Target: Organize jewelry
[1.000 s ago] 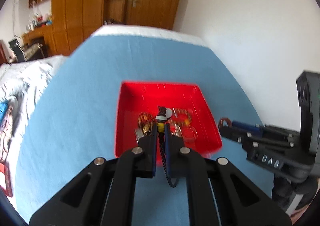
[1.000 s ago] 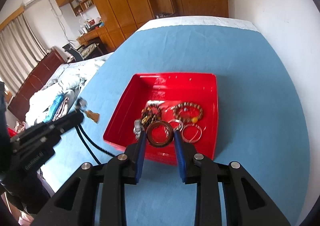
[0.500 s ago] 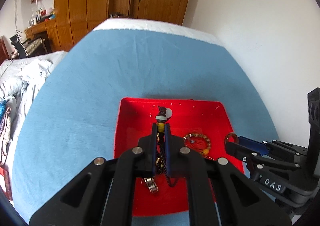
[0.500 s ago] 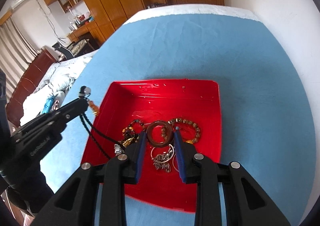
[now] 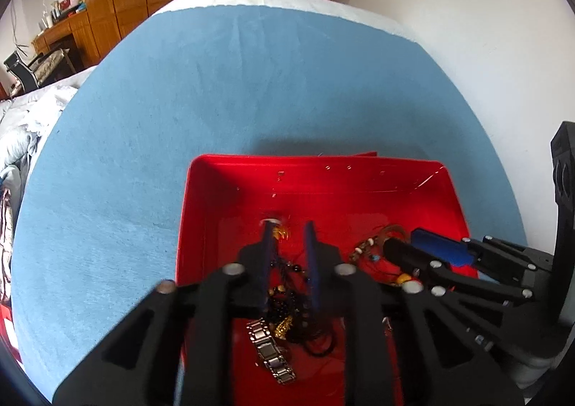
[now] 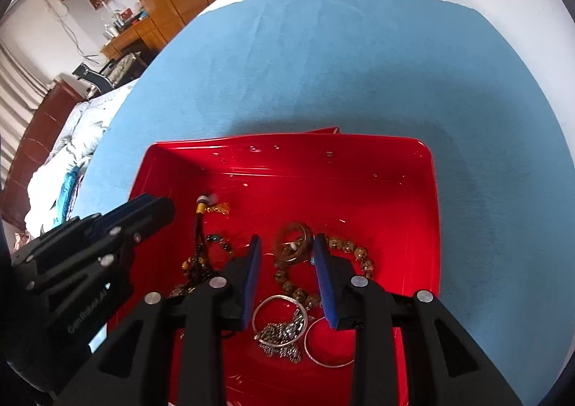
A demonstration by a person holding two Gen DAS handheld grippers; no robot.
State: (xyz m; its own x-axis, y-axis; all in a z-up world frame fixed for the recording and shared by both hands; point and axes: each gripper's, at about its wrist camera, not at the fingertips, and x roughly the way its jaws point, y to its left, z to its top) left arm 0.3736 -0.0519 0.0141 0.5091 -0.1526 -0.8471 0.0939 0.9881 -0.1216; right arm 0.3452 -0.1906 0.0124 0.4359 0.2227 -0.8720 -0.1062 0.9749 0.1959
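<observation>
Both grippers point down into the red tray [image 6: 424, 190], which lies on the blue cloth [image 6: 323, 57].

The left gripper [image 5: 289, 237] is opening its jaws. The gap is narrow and the pads press on nothing. The black cord necklace [image 5: 287, 273] lies loose on the tray floor, partly between the two fingers and partly under them. Its gold tassel [image 5: 281, 234] rests just ahead of the left fingertip. A metal watch band [image 5: 271, 352] lies below the jaws, close to the camera.

The right gripper [image 6: 286, 248] has a narrow gap too. The brown ring [image 6: 293, 244] sits between its fingertips. In this view it seems to be apart from both blue pads, but it is hard to say surely whether it is released. The brown bead bracelet [image 6: 352, 251] curls beside the right finger. Silver bangles [image 6: 323, 345] and a silver chain [image 6: 280, 334] lie between the fingers, nearer to the camera.
</observation>
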